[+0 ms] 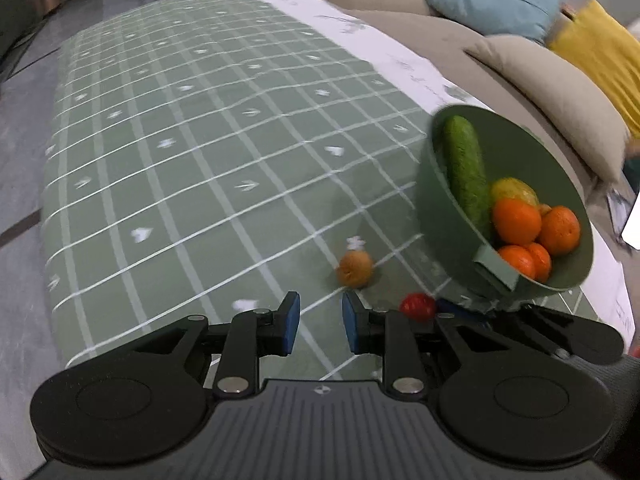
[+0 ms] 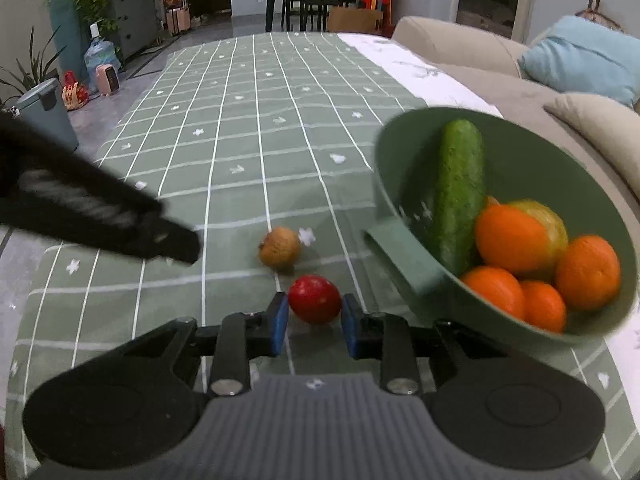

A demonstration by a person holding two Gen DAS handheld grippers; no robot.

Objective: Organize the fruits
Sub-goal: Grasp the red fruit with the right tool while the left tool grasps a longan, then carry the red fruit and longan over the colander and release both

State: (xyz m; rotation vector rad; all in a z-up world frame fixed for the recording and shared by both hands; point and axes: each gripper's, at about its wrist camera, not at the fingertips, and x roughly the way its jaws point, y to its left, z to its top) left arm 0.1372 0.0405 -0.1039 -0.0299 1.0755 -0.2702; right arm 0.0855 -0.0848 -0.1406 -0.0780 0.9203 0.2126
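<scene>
We see the counter (image 2: pixel 240 128) under a green grid tablecloth (image 1: pixel 180 140), with a beige sofa (image 2: pixel 460 52) along its far edge at two o'clock, carrying a light blue cushion (image 2: pixel 580 60). At three o'clock in the right wrist view sits a green bowl (image 2: pixel 520 152), tilted toward us, its handle (image 2: pixel 404 256) pointing to eight o'clock. Inside the bowl lie a cucumber (image 2: pixel 458 192) leaning against the wall, four oranges (image 2: pixel 508 236) heaped at the low side, and a yellow-green fruit (image 2: pixel 552 220) behind them.

Our right gripper (image 2: pixel 314 322) has its jaws spread, with a red tomato (image 2: pixel 315 298) lying on the cloth between the blue pads (image 2: pixel 280 320); whether they touch it we cannot tell. At twelve o'clock from the tomato, just beyond it, rests a small brown fruit (image 2: pixel 279 247).

Our left gripper (image 1: pixel 320 320) hovers with jaws spread and nothing between them; the brown fruit lies at one o'clock from it, the tomato at three.
</scene>
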